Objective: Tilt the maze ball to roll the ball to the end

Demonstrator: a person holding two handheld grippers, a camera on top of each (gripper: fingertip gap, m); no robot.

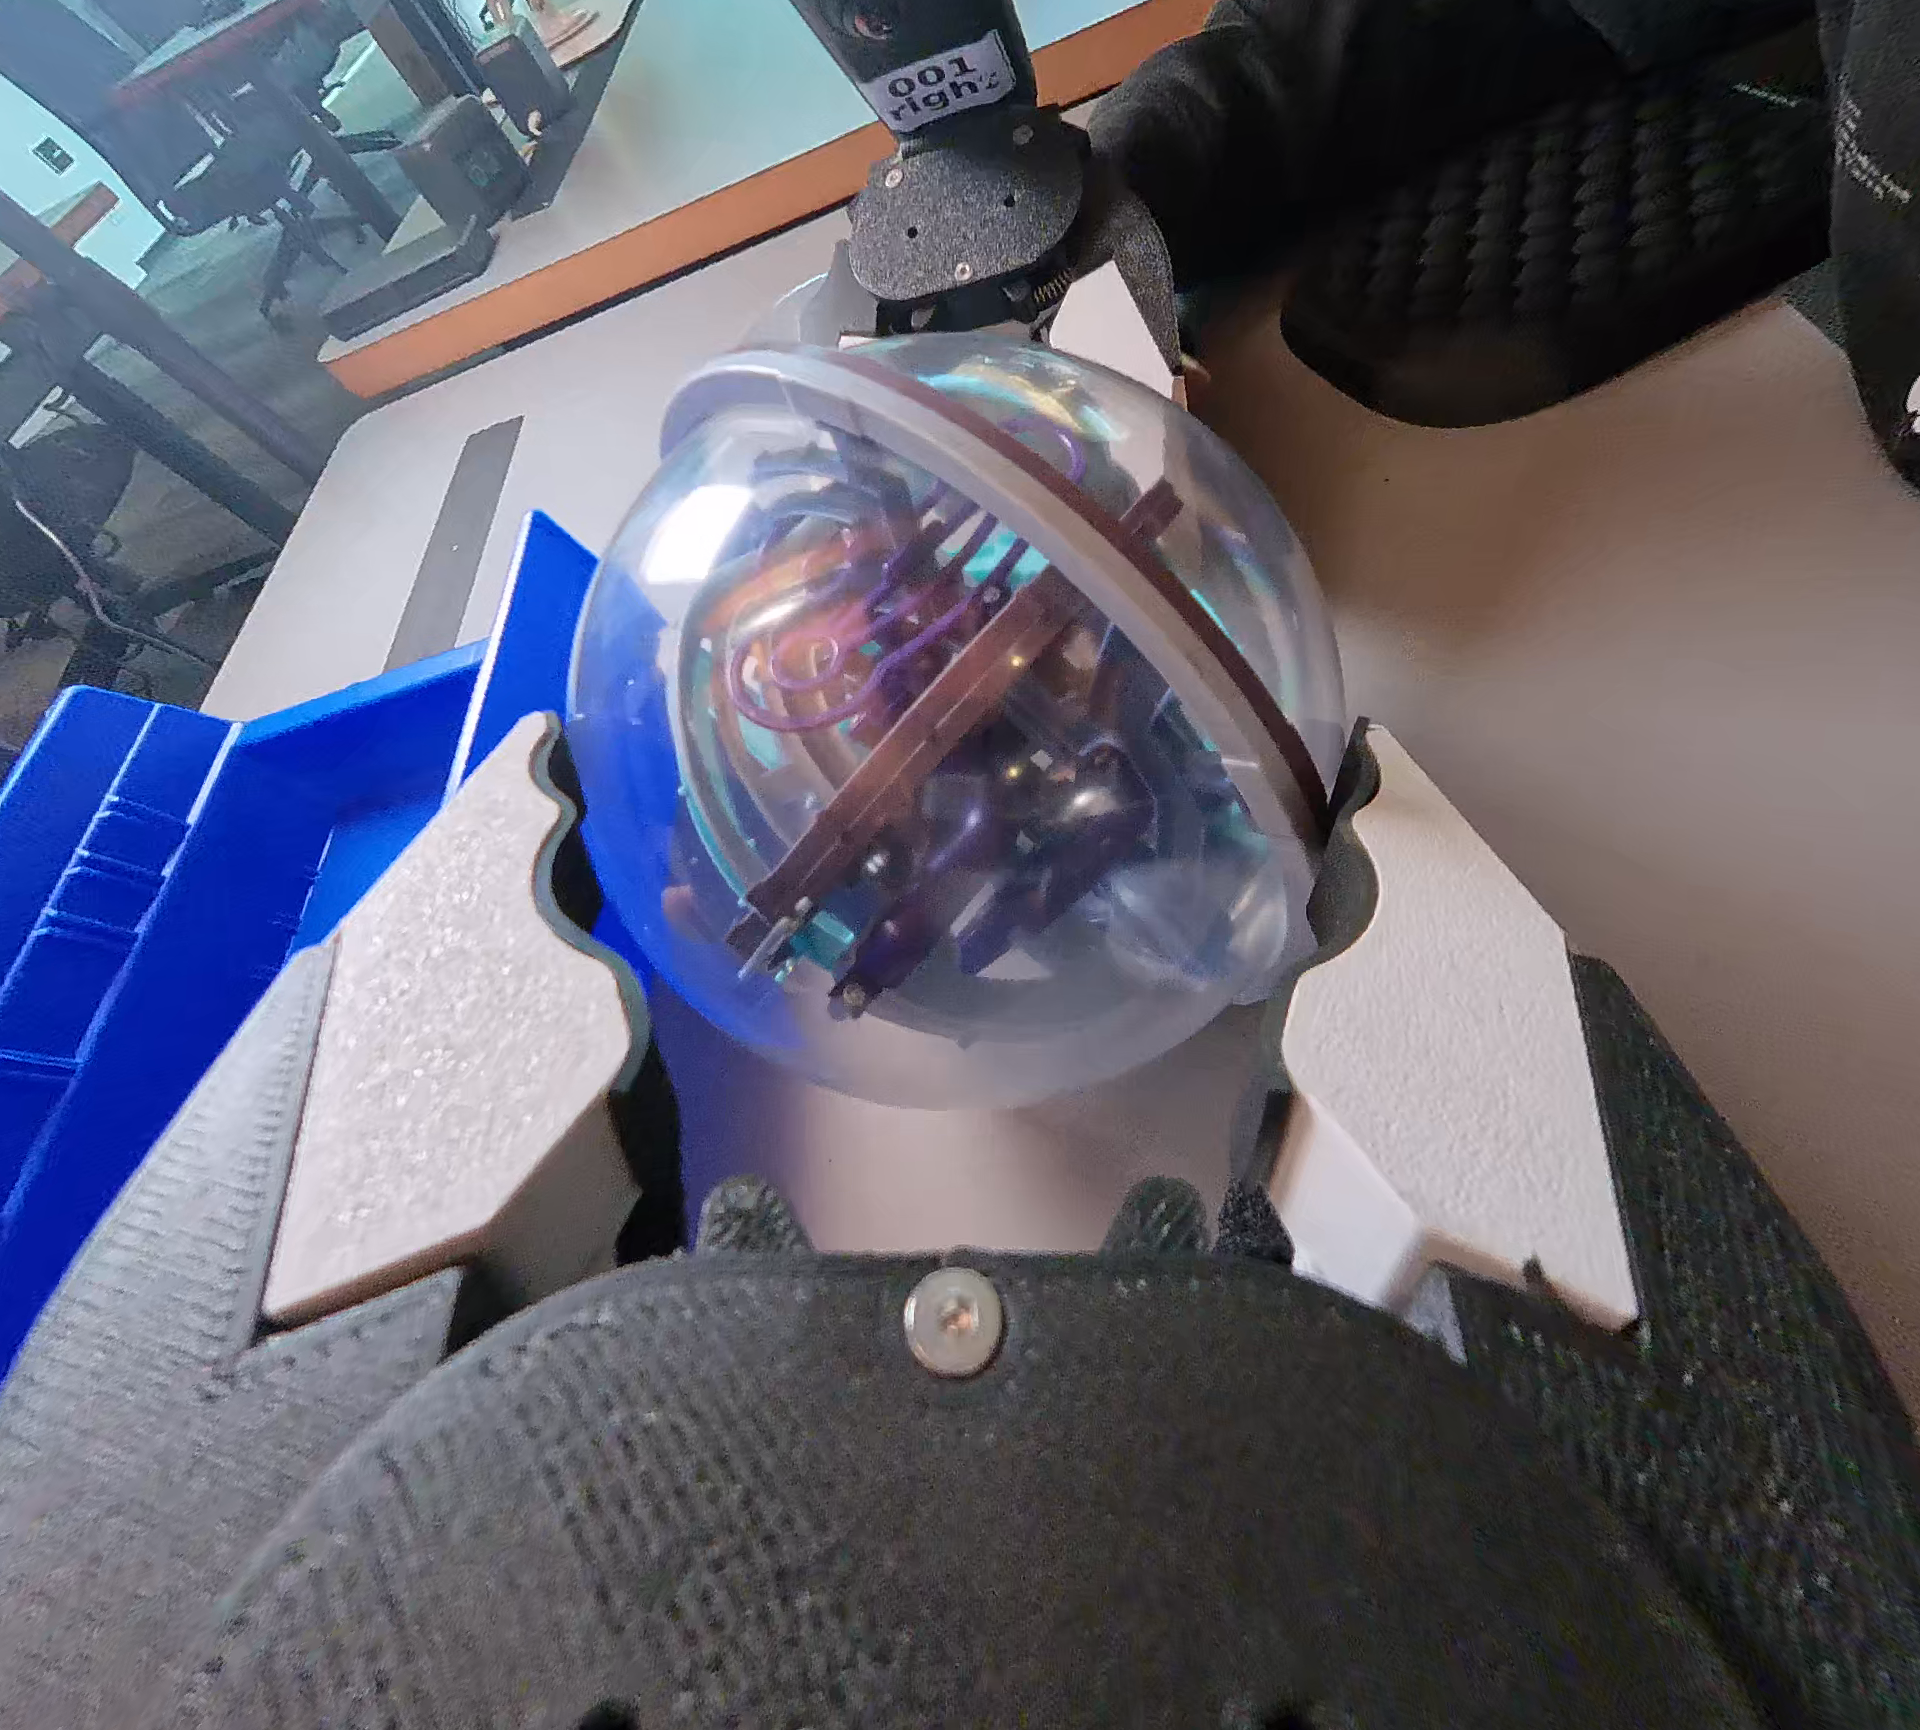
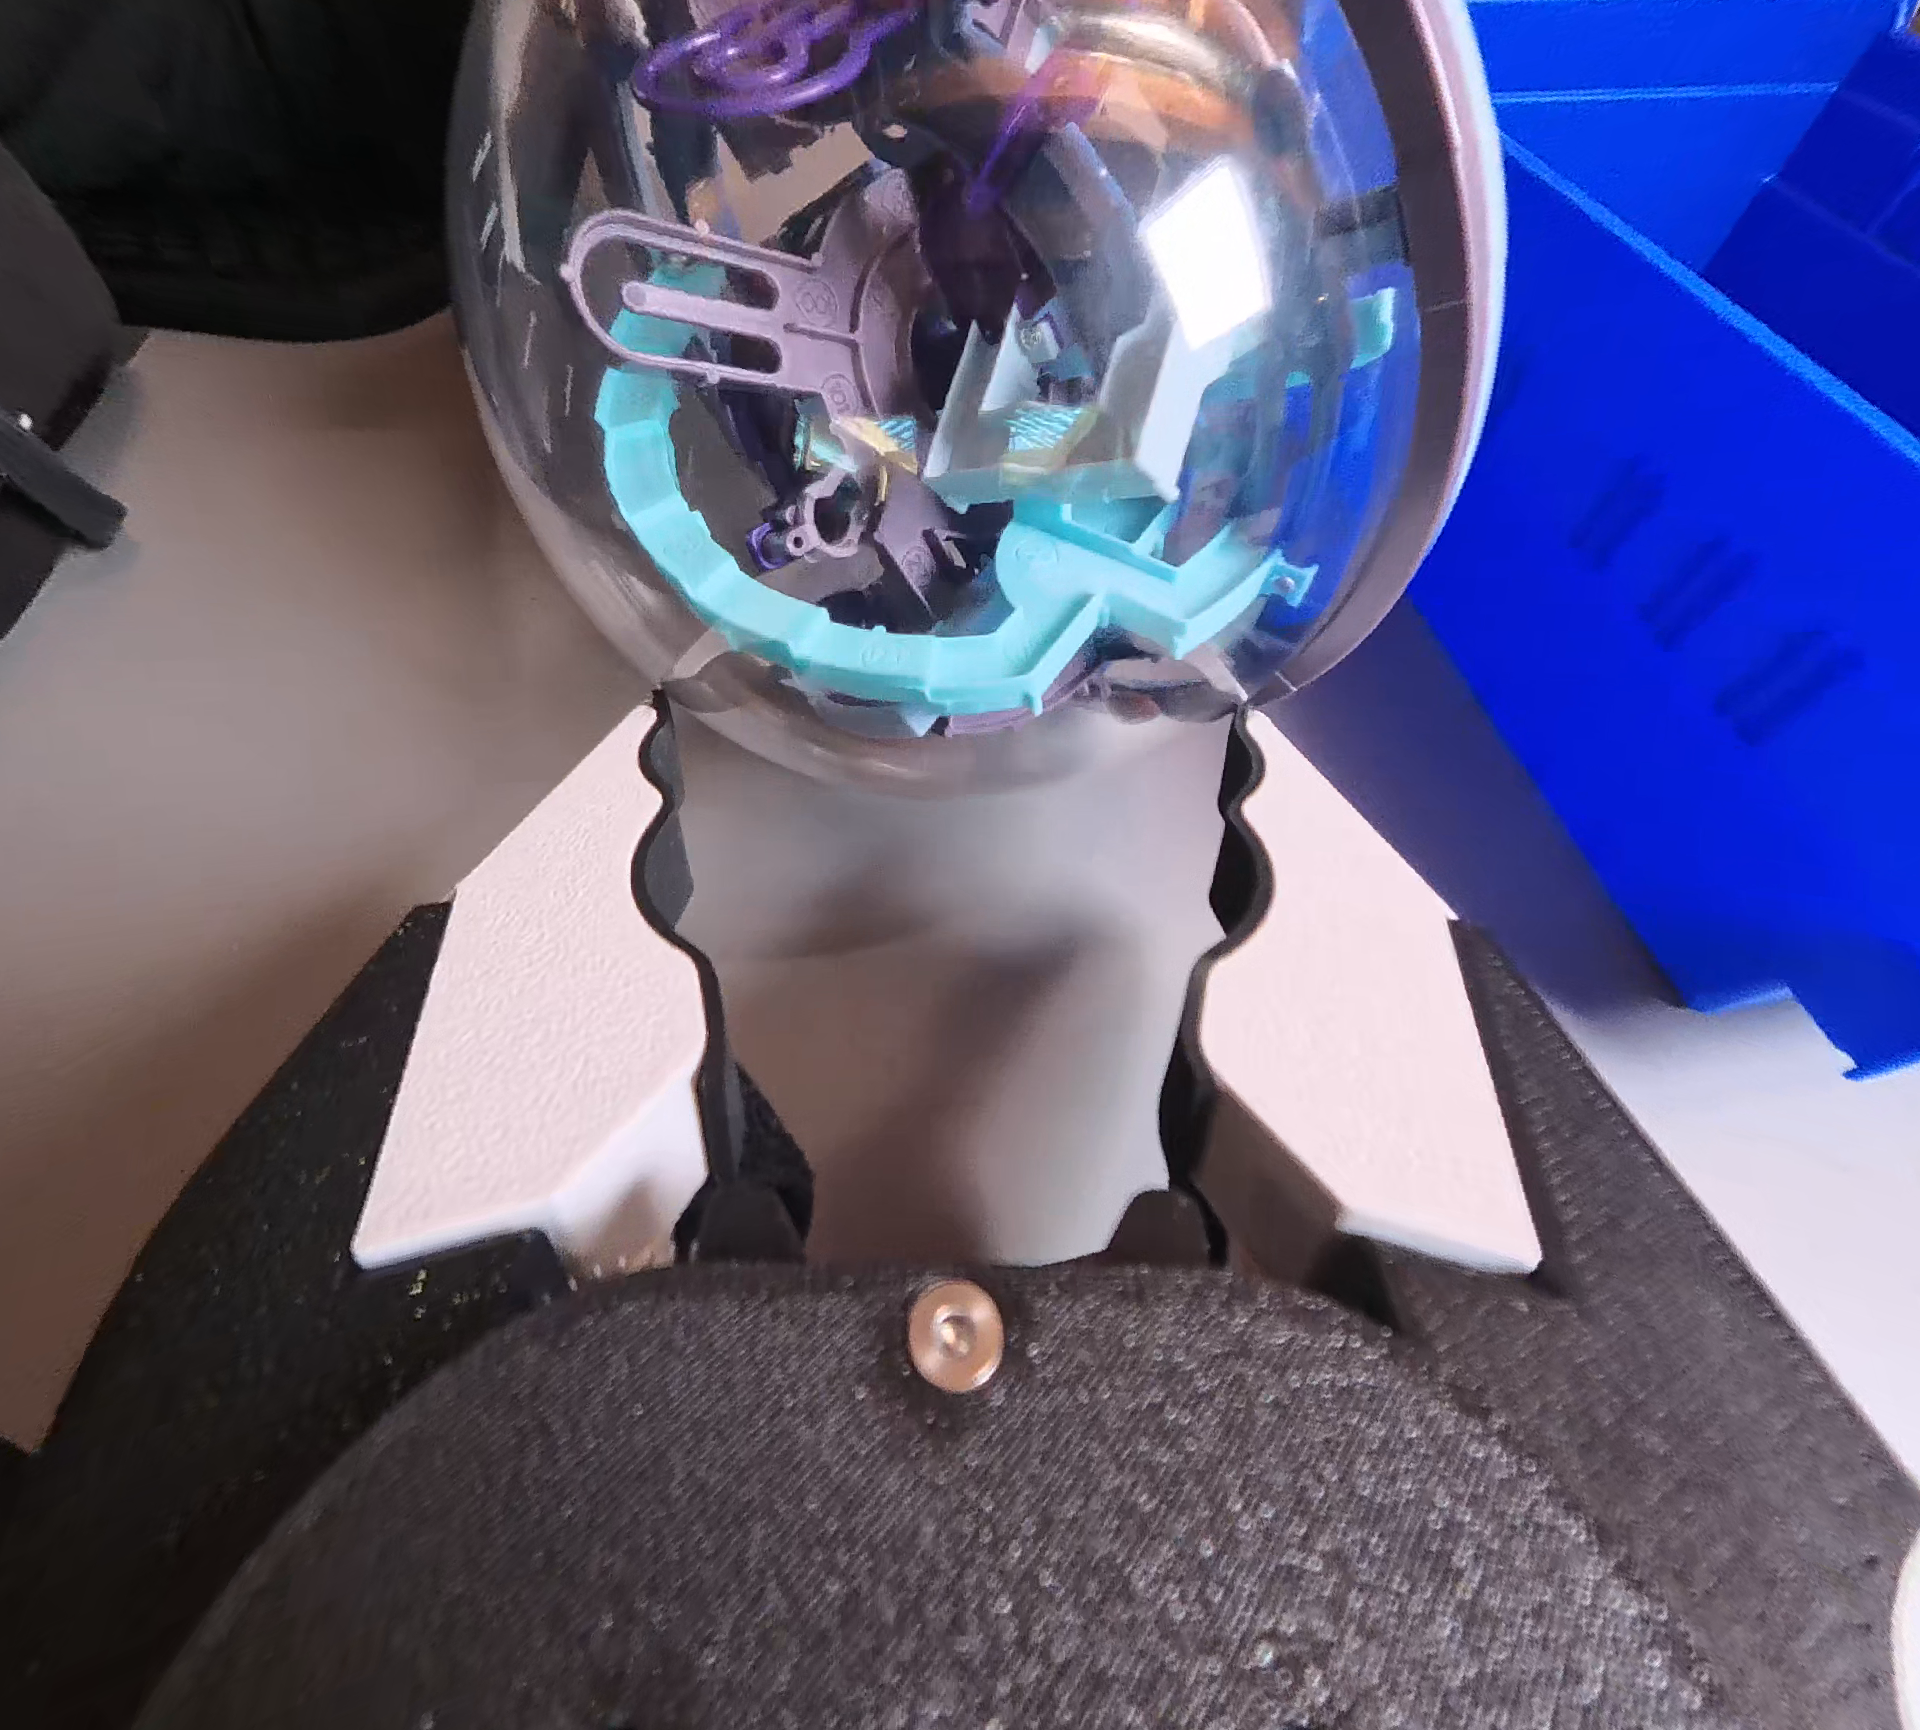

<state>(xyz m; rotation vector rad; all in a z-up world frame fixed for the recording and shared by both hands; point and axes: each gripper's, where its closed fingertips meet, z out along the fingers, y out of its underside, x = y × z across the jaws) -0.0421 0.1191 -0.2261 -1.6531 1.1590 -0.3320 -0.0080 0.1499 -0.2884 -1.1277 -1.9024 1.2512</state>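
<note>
Left wrist view: maze ball (image 1: 956, 724), a clear sphere, sits mid-frame, raised above the desk (image 1: 1558, 641), pinched between the left tool (image 1: 956, 839) at its lower flanks and the right tool (image 1: 997, 330) at its far side. In the right wrist view the right tool's tips press only the sphere's bottom curve. Inner ball not located. Risk: smooth curved shell, shallow contact; a steep tilt likely slips it toward the blue bin (image 1: 208, 828) at left.
</note>
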